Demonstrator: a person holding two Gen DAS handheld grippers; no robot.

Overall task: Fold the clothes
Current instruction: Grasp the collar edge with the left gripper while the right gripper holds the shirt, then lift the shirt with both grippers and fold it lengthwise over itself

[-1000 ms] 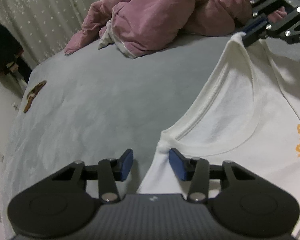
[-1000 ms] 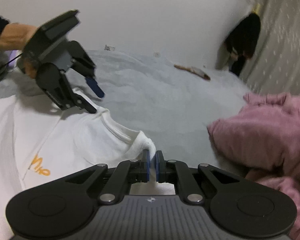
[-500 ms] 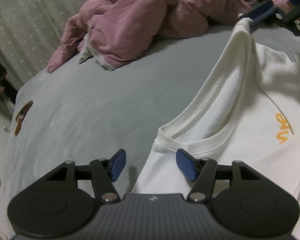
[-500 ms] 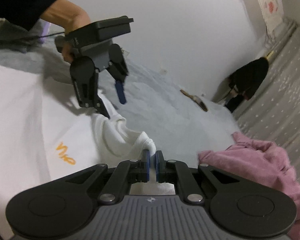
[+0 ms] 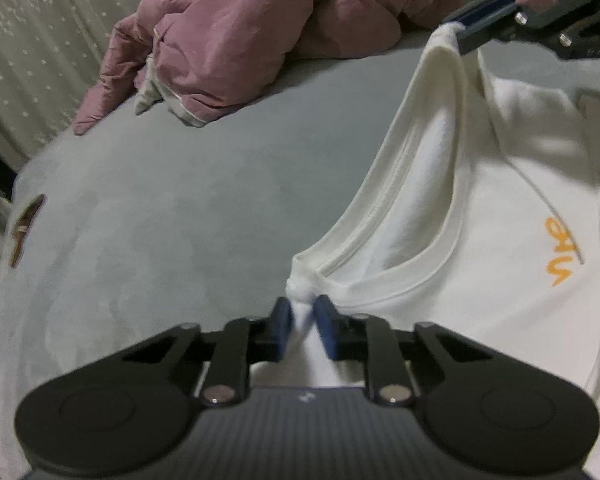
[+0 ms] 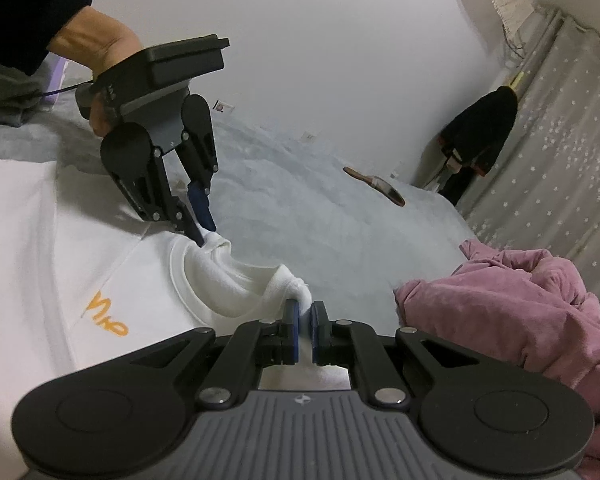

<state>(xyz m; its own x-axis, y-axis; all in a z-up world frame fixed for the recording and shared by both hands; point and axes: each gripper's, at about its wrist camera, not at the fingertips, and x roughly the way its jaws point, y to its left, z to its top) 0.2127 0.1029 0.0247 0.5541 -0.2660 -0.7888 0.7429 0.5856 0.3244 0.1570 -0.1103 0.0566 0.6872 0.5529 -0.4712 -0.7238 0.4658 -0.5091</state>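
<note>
Fingers of the left gripper [image 5: 302, 312] had just been closing and now pinched a bunched bit of the white T-shirt [image 5: 480, 280] at the near end of its neckline [image 5: 400, 240], with cloth plainly between the blue pads. The right gripper [image 6: 305, 314] was likewise clamped narrow on white fabric at the neckline's other end, so both shoulder points were held. In the right wrist view the left gripper [image 6: 200, 228] stood tilted over the collar, a person's hand [image 6: 100, 60] behind it.

The shirt lay spread on the grey bed [image 5: 180, 208], its orange lettering [image 5: 562, 252] face up to the right of the collar. A heap of pink clothing [image 5: 280, 28] sat at the far side, well apart from the shirt, and a small brown object [image 5: 24, 228] lay near the bed's left edge.

To do this step well, I judged, both grips should stay firm and rise together, keeping the neckline taut between them so the body hangs flat. Uneven lifting would likely skew the fold, and a thin pinch could slip free.
</note>
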